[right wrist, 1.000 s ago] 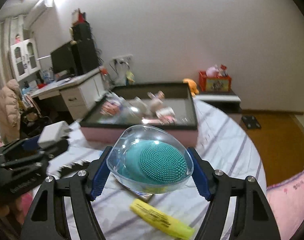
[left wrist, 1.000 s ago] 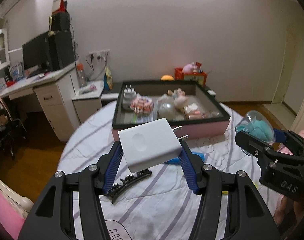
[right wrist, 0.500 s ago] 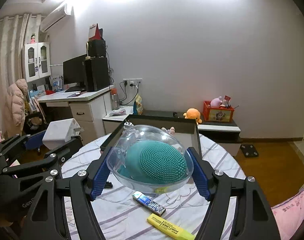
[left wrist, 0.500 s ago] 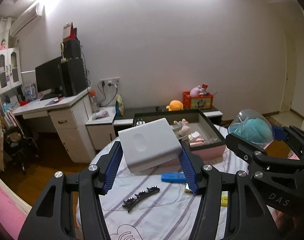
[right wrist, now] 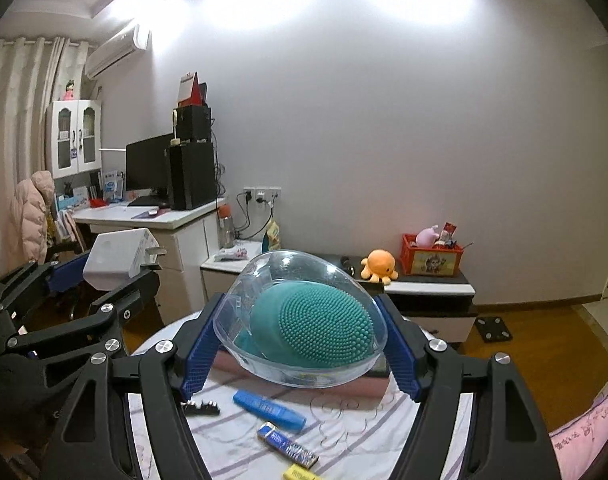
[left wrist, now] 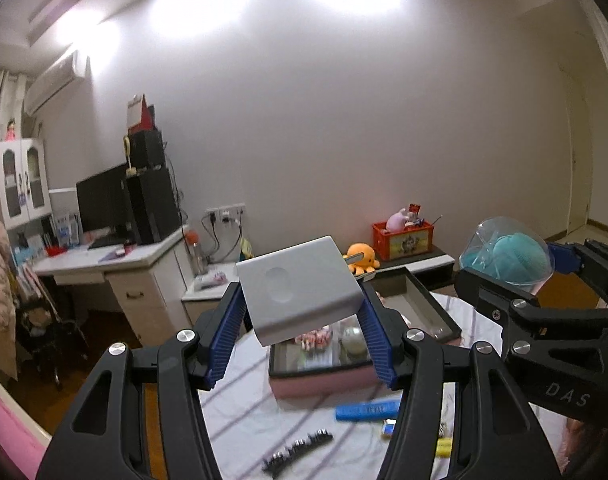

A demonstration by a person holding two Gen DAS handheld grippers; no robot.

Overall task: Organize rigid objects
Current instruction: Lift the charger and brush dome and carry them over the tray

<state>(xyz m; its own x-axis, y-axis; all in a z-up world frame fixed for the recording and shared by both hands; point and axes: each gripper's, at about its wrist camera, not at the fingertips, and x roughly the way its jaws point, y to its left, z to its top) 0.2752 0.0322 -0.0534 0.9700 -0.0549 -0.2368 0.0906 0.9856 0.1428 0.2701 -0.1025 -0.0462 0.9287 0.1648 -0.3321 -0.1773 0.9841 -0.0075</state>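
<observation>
The left gripper (left wrist: 300, 320) squeezed a white charger (left wrist: 298, 290); the right gripper (right wrist: 300, 344) squeezed a clear case (right wrist: 300, 320), maybe holding a brush, above the far tray (left wrist: 431, 304).

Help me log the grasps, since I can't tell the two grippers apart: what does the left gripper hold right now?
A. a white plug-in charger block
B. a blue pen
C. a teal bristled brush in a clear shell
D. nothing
A: in the left wrist view the left gripper has its blue pads pressed on both sides of the white charger block, its metal prongs pointing away toward the wall.
</observation>
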